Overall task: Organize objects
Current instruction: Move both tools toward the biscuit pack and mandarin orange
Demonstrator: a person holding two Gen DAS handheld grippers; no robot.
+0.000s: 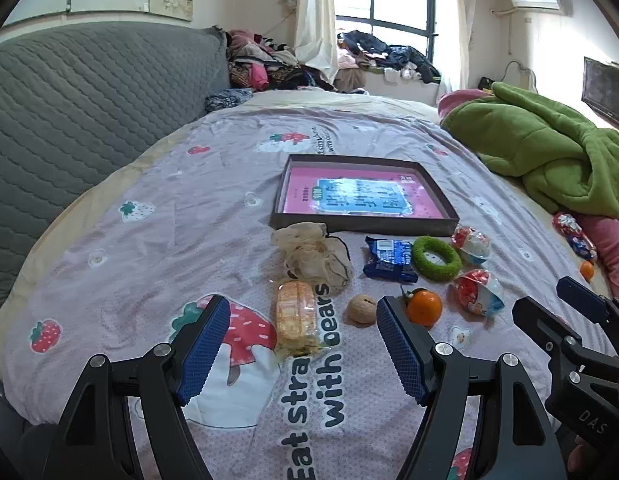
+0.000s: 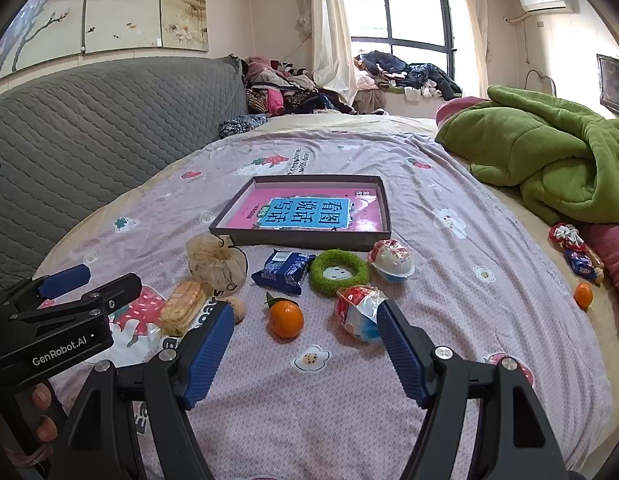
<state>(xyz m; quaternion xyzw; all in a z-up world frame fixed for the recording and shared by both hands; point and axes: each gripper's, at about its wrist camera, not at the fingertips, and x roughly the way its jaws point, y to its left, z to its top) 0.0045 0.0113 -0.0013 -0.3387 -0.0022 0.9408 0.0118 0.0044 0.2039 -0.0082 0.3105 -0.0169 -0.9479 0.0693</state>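
**A:** Status on the grippers?

**B:** My left gripper (image 1: 303, 330) is spread wide, nothing between the pads, hovering over the bedspread (image 1: 149, 248). My right gripper (image 2: 305, 332) is the same: fingers apart, holding nothing. Each one shows in the other's view, off to the side.

**A:** Where's the stuff to sort?

**B:** All loose on the bedspread, in front of the shallow dark box (image 1: 361, 226). A pink book with a blue label (image 2: 309, 210) lies flat inside the box.

**A:** Item list?

**B:** From the left wrist view: cracker packet (image 1: 295, 314) just ahead of my left finger, between the pads' line of sight. Walnut (image 1: 361, 309) beside it, close to the right pad. Beige mesh pouch (image 1: 315, 258) behind the crackers, near the box's front wall. Blue snack packet (image 1: 389, 260) next to the green fuzzy ring (image 1: 436, 258), the two touching or nearly so. Tangerine (image 1: 424, 307) just past the right fingertip.

**A:** The egg things?

**B:** Two foil-wrapped toy eggs. Far egg (image 2: 391, 260) sits right of the ring, near the box corner. Near egg (image 2: 359, 312) lies at my right gripper's right fingertip; contact unclear.

**A:** Anything else?

**B:** Second tangerine (image 2: 583, 294) well off to the right, near some wrapped sweets (image 2: 575, 252) by the green blanket (image 2: 549, 160).
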